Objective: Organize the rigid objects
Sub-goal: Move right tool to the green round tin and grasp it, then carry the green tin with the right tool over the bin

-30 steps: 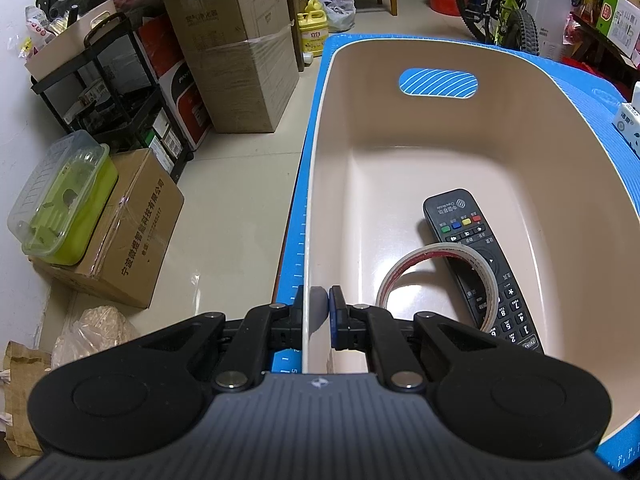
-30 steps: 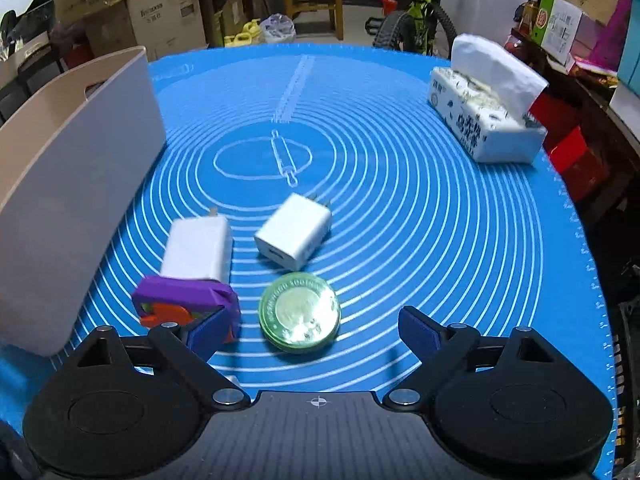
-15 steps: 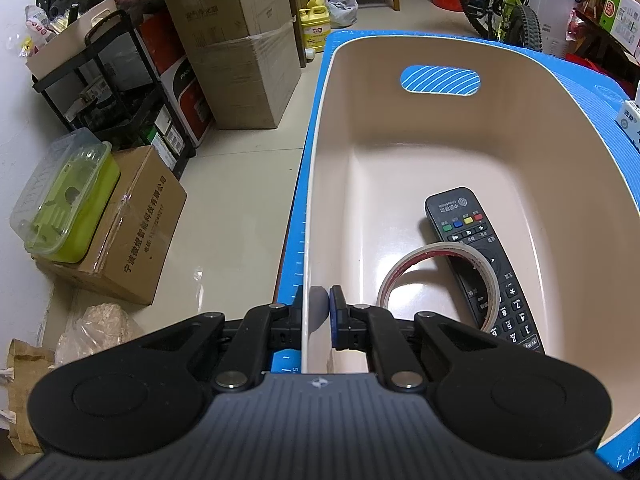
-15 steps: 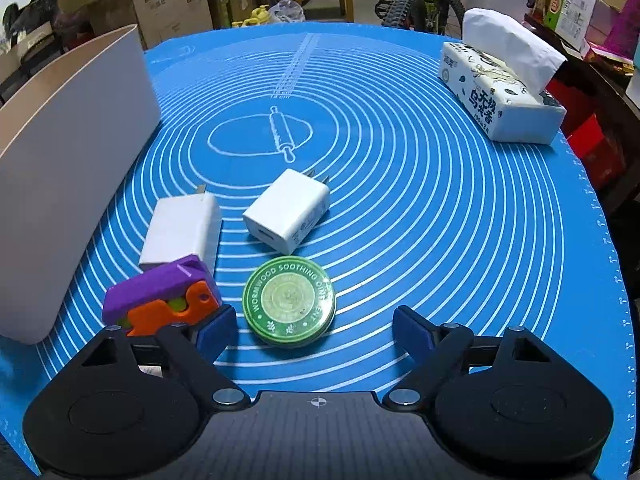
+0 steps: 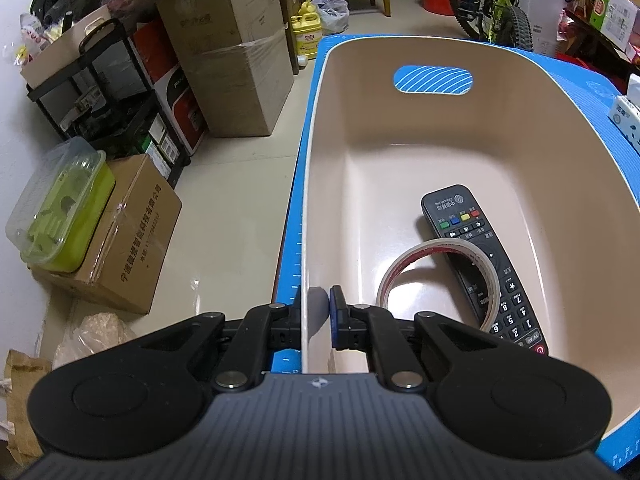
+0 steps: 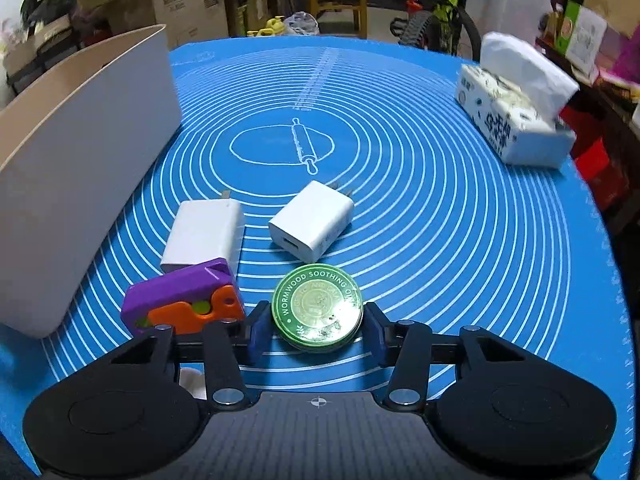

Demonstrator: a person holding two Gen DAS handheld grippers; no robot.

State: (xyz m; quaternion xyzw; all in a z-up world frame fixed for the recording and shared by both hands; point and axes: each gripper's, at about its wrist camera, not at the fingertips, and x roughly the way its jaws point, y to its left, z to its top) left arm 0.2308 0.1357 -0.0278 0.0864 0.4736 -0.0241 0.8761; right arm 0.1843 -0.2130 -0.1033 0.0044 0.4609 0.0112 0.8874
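Observation:
In the left wrist view my left gripper (image 5: 318, 312) is shut on the near wall of the beige bin (image 5: 308, 200). Inside the bin lie a black remote (image 5: 476, 248) and a tape roll (image 5: 400, 268) leaning across it. In the right wrist view my right gripper (image 6: 318, 330) is closing on a round green tin (image 6: 316, 308) that rests on the blue mat (image 6: 440, 220); its blue pads meet the tin's two sides. A purple and orange toy (image 6: 180, 300) lies just left of the tin. Two white chargers (image 6: 204, 236) (image 6: 314, 220) lie beyond.
The bin's outer wall (image 6: 80, 184) stands along the mat's left side. A tissue pack (image 6: 516, 120) sits at the far right of the mat. Left of the table, on the floor, are cardboard boxes (image 5: 132, 232) and a black rack (image 5: 108, 92).
The right gripper's jaws have come in from wide apart to the tin's sides, and the gripper has shifted forward around the tin. The left gripper keeps its hold on the bin wall.

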